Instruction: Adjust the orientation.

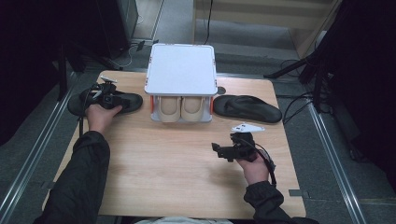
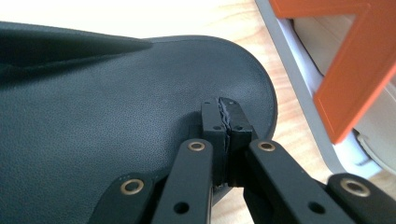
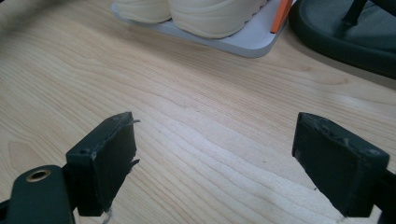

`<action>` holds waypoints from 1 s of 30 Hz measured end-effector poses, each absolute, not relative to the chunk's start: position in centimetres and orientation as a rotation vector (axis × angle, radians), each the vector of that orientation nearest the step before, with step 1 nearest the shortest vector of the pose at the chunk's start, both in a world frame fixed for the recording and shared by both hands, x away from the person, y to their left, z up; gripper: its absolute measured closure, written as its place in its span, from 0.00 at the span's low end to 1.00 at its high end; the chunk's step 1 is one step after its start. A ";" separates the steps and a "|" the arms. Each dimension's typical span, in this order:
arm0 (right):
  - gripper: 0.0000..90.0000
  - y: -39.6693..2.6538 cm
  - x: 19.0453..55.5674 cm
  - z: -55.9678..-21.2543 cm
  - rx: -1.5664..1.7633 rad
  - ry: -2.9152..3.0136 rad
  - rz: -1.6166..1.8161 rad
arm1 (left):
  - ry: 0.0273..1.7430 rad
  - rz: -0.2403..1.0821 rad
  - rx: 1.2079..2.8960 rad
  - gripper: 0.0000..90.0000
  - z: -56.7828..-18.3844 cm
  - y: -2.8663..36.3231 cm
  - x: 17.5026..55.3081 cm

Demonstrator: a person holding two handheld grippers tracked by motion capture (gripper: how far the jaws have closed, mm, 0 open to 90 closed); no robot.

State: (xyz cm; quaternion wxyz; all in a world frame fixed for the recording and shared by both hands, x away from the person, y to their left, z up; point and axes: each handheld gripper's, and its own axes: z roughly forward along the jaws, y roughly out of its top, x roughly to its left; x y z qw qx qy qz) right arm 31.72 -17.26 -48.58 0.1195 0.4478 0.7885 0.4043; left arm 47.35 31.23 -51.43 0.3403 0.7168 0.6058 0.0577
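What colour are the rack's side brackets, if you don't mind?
Orange brackets, clearest in the left gripper view.

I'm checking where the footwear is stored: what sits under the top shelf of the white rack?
Under the white rack's top shelf sits a pair of cream shoes, toes facing the person. Their heels and anything behind them are covered by the shelf.

We note two black sandals [image 1: 106, 101] [image 1: 247, 108], cream shoes [image 1: 180, 110], a white-and-orange rack [image 1: 181, 70], and a light wood-grain desk [image 1: 173, 158].
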 end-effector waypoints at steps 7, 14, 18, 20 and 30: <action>0.15 -16.5 32.3 -48.3 1.276 2.314 1.207 | 1.556 0.121 1.843 1.00 -51.7 31.3 45.6; 0.15 -15.7 32.8 -48.2 1.247 2.345 1.220 | 1.554 0.104 1.875 1.00 -51.5 31.0 43.8; 0.15 -15.2 33.1 -48.1 1.225 2.357 1.233 | 1.551 0.098 1.898 1.00 -51.4 30.9 42.5; 0.15 -14.9 33.3 -48.0 1.224 2.360 1.235 | 1.552 0.094 1.895 1.00 -51.5 30.9 41.7; 0.15 -13.8 33.8 -47.8 1.178 2.377 1.254 | 1.557 0.098 1.924 1.00 -51.3 31.2 38.3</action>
